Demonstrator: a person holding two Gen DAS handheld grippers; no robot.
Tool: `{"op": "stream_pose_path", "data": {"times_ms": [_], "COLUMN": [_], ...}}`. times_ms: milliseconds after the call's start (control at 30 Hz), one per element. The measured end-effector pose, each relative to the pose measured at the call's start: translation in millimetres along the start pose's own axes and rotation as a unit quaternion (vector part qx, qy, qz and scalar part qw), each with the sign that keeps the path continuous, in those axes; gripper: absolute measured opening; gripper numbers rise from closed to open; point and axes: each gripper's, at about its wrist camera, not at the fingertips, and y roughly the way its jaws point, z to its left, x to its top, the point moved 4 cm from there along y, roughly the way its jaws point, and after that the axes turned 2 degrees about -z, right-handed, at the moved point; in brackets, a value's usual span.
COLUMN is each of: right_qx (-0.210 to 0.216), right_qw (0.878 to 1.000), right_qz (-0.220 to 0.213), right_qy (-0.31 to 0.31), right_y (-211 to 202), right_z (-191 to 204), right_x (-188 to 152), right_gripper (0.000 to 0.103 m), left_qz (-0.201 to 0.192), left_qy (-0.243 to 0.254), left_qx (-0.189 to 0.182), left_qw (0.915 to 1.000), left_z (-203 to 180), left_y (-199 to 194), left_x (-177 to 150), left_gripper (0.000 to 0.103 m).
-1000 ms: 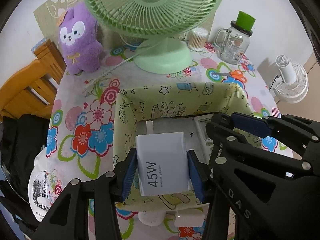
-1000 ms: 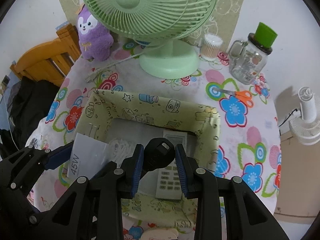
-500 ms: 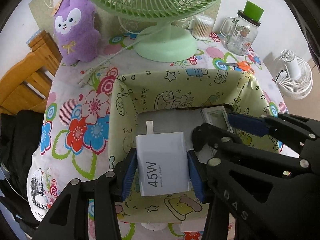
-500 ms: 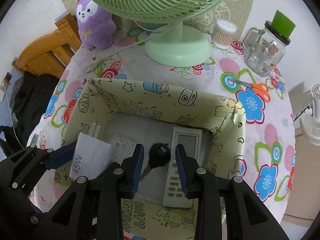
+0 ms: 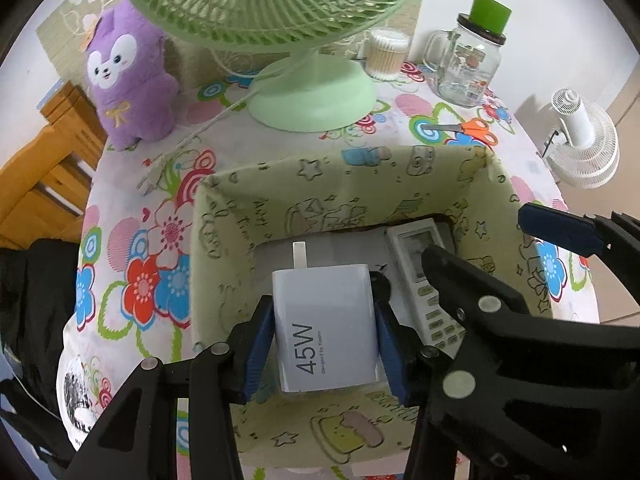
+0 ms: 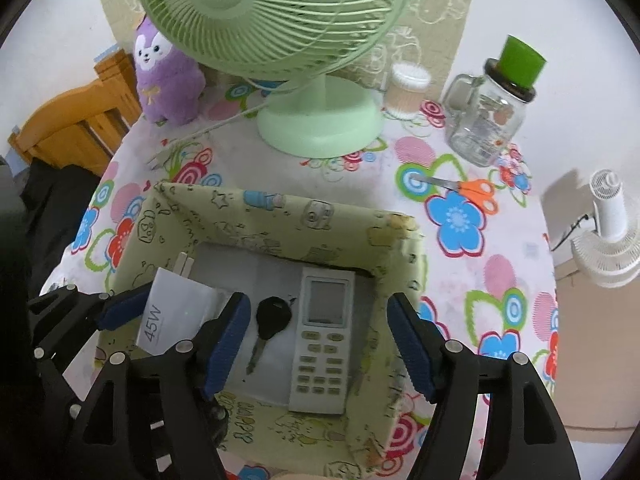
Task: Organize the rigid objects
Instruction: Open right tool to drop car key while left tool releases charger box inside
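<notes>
My left gripper [image 5: 326,340] is shut on a white 45W charger [image 5: 327,328], held over the pale green patterned fabric box [image 5: 360,188]; the charger [image 6: 170,312] also shows at the left of the right wrist view. My right gripper [image 6: 318,344] hangs over the same box [image 6: 280,216] with its jaws opening and nothing pressed between them. Below it, on the box floor, lie a black-headed key [image 6: 270,322] and a white remote control [image 6: 322,336]. In the left wrist view the right gripper's black arm partly covers the remote [image 5: 420,264].
A green desk fan [image 6: 280,20] stands behind the box on the flowered tablecloth [image 6: 460,216]. A purple plush toy [image 5: 128,76] sits back left. A glass jar with green lid [image 6: 492,116], a cotton-swab tub [image 6: 408,88] and orange-handled scissors [image 6: 464,188] lie back right. A wooden chair [image 5: 48,168] stands left.
The right gripper let go of the black key, which now lies on the box floor beside the remote, and its jaws have spread wide. The left gripper keeps the charger.
</notes>
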Motion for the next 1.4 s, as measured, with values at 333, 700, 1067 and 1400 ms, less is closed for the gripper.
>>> {"op": "stream_pose_path", "data": {"times_ms": [333,700,1067,1400], "right_qx": [-0.025,-0.034,-0.027,-0.019], "right_qw": [0.999,0.996,0.995,0.995], "right_qz": [-0.009,0.026,0.038,0.034], "right_qy": [0.033,0.075,0.087,0.091], "right_y": [-7,12,21,16], "right_z": [-25,-51,-55,-52], "right_x": [-8,-27,-29,-30], "right_gripper": [0.077,0.080,0.080,0.080], "left_qz": [0.016,0.014,0.022,0.009], "left_qy": [0.010,0.029,0.023,0.029], "left_qx": [-0.011,-0.005,-0.015,-0.003], "left_qw": [0.9998,0.9995,0.9994,0.9995], "left_z": [-15,-27,-33,-31], "left_y": [17,31,35,22], "left_x": [2,4,4,2], "left_gripper": [0.051,0.052,0.074,0.085]}}
